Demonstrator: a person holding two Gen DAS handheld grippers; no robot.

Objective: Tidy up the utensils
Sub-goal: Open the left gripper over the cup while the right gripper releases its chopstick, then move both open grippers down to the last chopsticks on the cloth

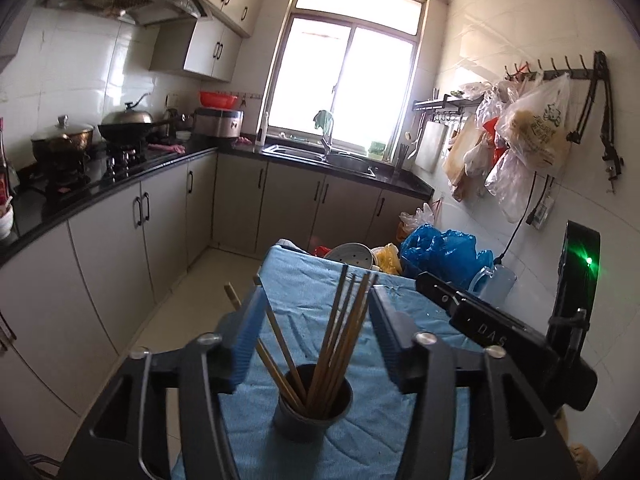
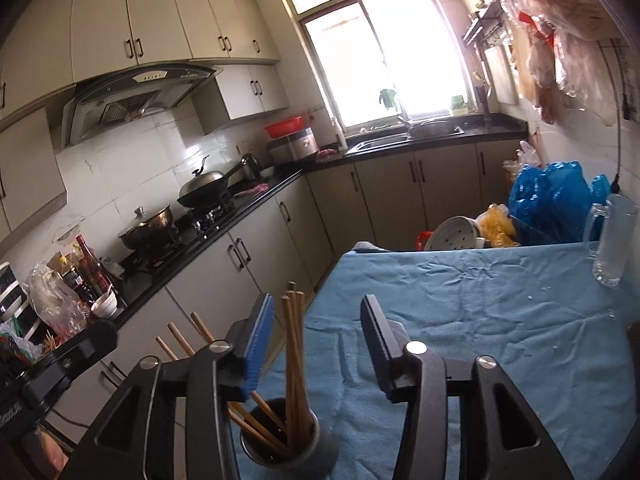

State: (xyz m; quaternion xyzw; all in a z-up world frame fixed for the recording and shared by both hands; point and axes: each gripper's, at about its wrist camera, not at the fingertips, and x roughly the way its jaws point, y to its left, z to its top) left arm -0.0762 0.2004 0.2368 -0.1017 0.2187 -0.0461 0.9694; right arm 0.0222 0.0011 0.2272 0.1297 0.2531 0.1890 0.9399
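Far left, along the dark countertop (image 1: pixel 120 178): lidded pot (image 1: pixel 62 140), then wok (image 1: pixel 126 124) on the stove, range hood (image 1: pixel 120 0) above. Further along, rice cooker (image 1: pixel 219 122) with a red basin (image 1: pixel 218 99) on top, then sink (image 1: pixel 304 152) under the bright window (image 1: pixel 344 80). Down in the foreground, left gripper (image 1: pixel 314 308) spread wide, blue-padded fingers (image 1: pixel 248 336) standing either side of the chopsticks (image 1: pixel 340 340), gripping nothing. Chopsticks upright in a dark round cup (image 1: pixel 312 412), fanned out, a few leaning left past the left finger, the rest bunched and tipped right. Cup sitting on the blue cloth (image 1: pixel 400 420) covering the table, near its front left part. Over to the right wrist view: same cup (image 2: pixel 280 440) low and just left of centre, chopsticks (image 2: pixel 294 360) poking up between the fingers and behind the left pad. Right gripper (image 2: pixel 318 328) also wide apart, nothing between the pads but air and stick tips. Past the cloth's far edge, a pale perforated lid (image 2: pixel 452 234), a yellow bag (image 2: pixel 496 224), a blue plastic bag (image 2: pixel 556 196). Far right, glass mug (image 2: pixel 610 238) standing on the cloth (image 2: pixel 480 300) near the wall, plastic bags (image 1: pixel 524 128) hanging from the hook rail above.
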